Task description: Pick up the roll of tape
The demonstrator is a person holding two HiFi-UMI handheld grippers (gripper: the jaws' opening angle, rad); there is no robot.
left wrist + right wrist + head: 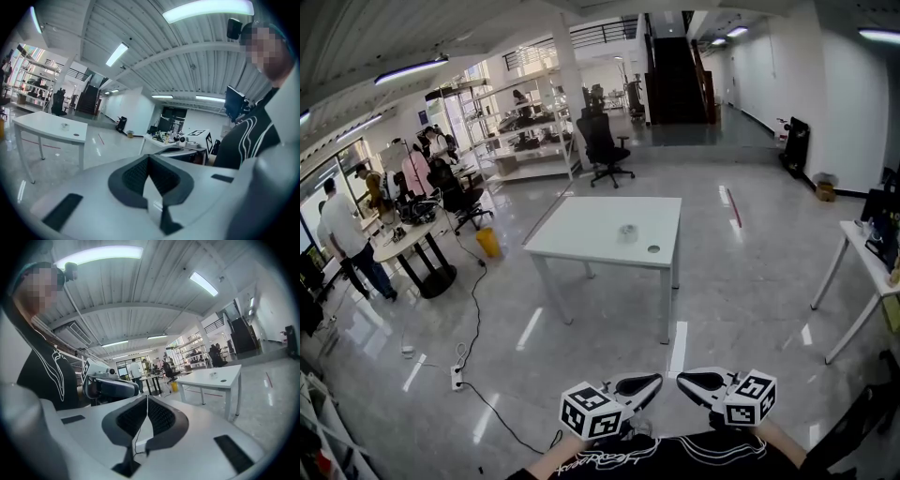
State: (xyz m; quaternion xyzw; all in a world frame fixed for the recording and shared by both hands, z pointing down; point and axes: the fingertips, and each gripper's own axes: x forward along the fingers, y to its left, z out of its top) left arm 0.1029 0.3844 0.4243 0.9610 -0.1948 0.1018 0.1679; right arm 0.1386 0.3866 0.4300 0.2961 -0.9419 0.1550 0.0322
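Observation:
The roll of tape (627, 232) is small and pale and lies on a white table (581, 234) a few steps ahead, beside a round dark hole (653, 249). Both grippers are held close to the person's chest, far from the table, with their tips turned toward each other. My left gripper (654, 380) is shut with nothing in it, its jaw tips touching (148, 157). My right gripper (682, 379) is also shut and empty (147, 398). The left gripper view shows the tape (65, 125) far off at the left. The right gripper view shows the tape (213, 375) far off at the right.
Glossy floor lies between me and the table. A black cable (474, 309) runs to a power strip at the left. A yellow bin (488, 242), a round table (408, 239) with people and a black office chair (602, 145) stand beyond. Another white table (862, 258) is at the right.

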